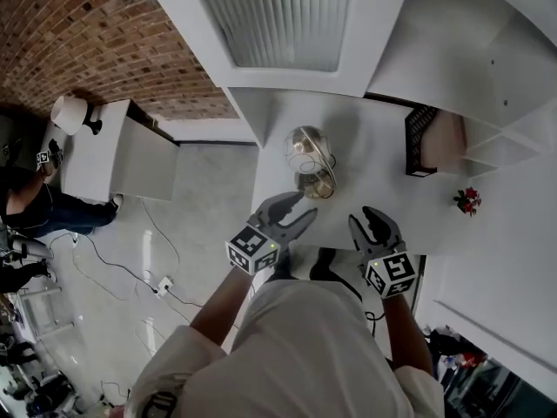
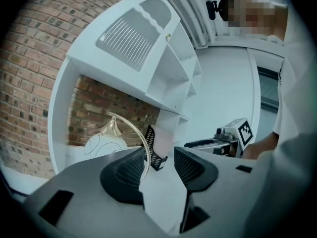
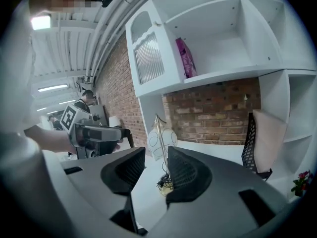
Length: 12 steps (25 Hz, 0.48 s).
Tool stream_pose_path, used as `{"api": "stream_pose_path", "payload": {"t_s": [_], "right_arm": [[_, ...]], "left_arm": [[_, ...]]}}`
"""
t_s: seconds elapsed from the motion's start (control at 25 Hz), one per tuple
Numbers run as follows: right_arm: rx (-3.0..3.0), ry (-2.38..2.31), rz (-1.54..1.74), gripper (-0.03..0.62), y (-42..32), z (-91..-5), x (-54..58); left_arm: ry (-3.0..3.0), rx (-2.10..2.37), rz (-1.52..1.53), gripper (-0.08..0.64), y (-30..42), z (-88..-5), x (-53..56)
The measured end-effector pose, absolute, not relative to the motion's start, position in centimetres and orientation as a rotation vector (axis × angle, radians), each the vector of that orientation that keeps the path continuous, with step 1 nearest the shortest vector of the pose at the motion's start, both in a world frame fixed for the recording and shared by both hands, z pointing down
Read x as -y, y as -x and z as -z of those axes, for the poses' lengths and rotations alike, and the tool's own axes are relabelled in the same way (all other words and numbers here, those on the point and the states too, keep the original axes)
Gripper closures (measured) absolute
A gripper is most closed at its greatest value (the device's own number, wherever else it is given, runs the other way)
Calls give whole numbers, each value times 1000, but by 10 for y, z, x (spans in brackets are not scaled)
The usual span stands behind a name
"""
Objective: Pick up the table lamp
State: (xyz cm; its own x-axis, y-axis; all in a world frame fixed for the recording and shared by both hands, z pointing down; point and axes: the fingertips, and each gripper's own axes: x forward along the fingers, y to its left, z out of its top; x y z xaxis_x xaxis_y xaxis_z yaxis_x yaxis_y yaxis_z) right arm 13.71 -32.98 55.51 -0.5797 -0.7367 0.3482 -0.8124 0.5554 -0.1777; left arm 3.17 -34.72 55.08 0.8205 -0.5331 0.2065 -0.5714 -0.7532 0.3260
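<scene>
Head view: the table lamp (image 1: 311, 158) stands on the white desk (image 1: 374, 172), straight ahead of me and between the two tools. Its glass globe hangs over a gold base (image 1: 315, 184). The left gripper (image 1: 300, 209) has its tips just short of that base, near it but apart. The right gripper (image 1: 365, 221) sits further off, to the right, so I judge the left hand to be the nearer one.

Left gripper view: the jaws stand wide and released, nothing pressed between them. The lamp (image 2: 105, 142) is ahead and to the left of my line. Its thin arched stem (image 2: 140, 133) rises upright and shows at the left edge of the gap, beyond the pads rather than in them. The right gripper (image 2: 233, 133) is off to the side.

Right gripper view: these jaws are also apart and hold nothing. The stem (image 3: 161, 138) runs vertically through the gap — well centred, but out past the tips — with the base (image 3: 166, 185) low on the desk behind it. The left gripper (image 3: 89, 130) shows at the left.

In my judgement the reach turns on that upright stem, which calls for level jaws closing from either side.
</scene>
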Motion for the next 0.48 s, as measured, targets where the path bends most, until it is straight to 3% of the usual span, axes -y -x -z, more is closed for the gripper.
{"api": "stream_pose_path", "payload": {"t_s": [0.48], "right_arm": [[2618, -1085, -538, 436, -155, -601, 373]], "left_arm": [[-2555, 907, -168, 339, -88, -581, 405]]}}
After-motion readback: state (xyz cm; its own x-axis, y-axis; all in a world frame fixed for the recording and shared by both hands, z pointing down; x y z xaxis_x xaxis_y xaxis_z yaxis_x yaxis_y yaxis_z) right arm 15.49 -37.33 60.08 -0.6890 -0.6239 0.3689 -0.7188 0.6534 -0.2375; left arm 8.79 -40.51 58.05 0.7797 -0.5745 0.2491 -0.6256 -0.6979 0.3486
